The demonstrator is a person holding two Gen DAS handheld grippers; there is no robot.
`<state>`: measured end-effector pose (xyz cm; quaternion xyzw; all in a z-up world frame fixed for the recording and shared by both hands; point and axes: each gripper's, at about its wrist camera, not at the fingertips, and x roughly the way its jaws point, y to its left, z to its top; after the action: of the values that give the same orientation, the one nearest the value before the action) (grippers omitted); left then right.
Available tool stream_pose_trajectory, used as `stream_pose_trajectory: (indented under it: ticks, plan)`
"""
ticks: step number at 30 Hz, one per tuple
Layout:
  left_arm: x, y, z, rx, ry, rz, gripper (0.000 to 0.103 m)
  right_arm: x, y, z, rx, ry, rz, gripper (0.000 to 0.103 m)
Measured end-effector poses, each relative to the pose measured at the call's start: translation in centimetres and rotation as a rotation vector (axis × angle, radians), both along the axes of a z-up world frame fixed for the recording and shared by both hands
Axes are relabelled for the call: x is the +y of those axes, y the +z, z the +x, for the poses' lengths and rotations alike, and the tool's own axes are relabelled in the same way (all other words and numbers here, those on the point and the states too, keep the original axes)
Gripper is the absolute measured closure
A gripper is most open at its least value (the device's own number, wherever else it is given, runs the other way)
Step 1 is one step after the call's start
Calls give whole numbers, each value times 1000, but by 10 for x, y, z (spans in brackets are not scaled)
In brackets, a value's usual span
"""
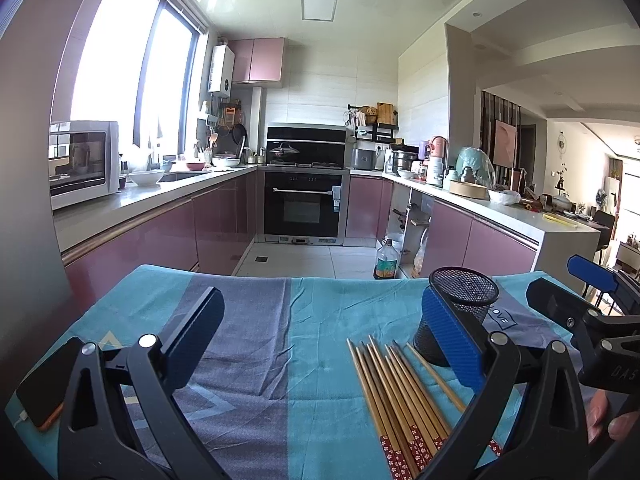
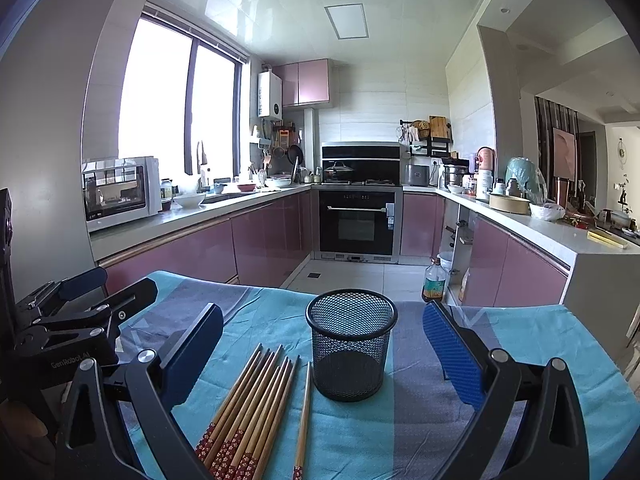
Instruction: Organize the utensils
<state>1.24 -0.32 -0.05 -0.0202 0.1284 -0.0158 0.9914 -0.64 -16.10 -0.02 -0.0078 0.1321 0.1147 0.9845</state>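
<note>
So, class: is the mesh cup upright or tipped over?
Upright: the black mesh cup stands on its base, open rim up, beside the chopsticks.

both wrist cams sit low over the blue cloth-covered table [image 1: 320,320], facing the kitchen, sharing the black mesh cup [image 2: 351,344]

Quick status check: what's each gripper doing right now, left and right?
Left gripper: open, holding nothing.
Right gripper: open, holding nothing; chopsticks lie on the cloth.

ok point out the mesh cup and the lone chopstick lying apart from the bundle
mesh cup [image 2: 351,354], right wrist view, front wall
lone chopstick [image 2: 304,412], right wrist view, middle of shaft
</note>
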Motion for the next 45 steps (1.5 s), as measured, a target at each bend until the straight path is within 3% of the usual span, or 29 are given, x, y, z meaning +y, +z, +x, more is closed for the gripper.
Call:
stream_pose_trajectory:
  ticks: [19, 23, 28, 31, 36, 41, 45]
  plan:
    - [-2, -3, 10, 24, -3, 16, 6, -2, -2, 7, 44, 8, -14, 6]
    - [-1, -8, 18, 87, -18, 43, 6, 0, -9, 16, 113, 31, -20, 6]
    - [0, -25, 35, 217, -59, 65, 6, 11, -30, 38, 286, 77, -70, 6]
    - [0, -38, 49, 314, -81, 85, 8, 16, -47, 51, 387, 96, -100, 15]
    - [-8, -64, 67, 439, -140, 114, 16, 17, -71, 73, 543, 117, -90, 42]
    - [-20, -89, 87, 543, -199, 121, 29, 18, -86, 84, 624, 122, -97, 57]
    - [-26, -103, 99, 599, -222, 116, 37, 20, -92, 90, 654, 113, -104, 61]
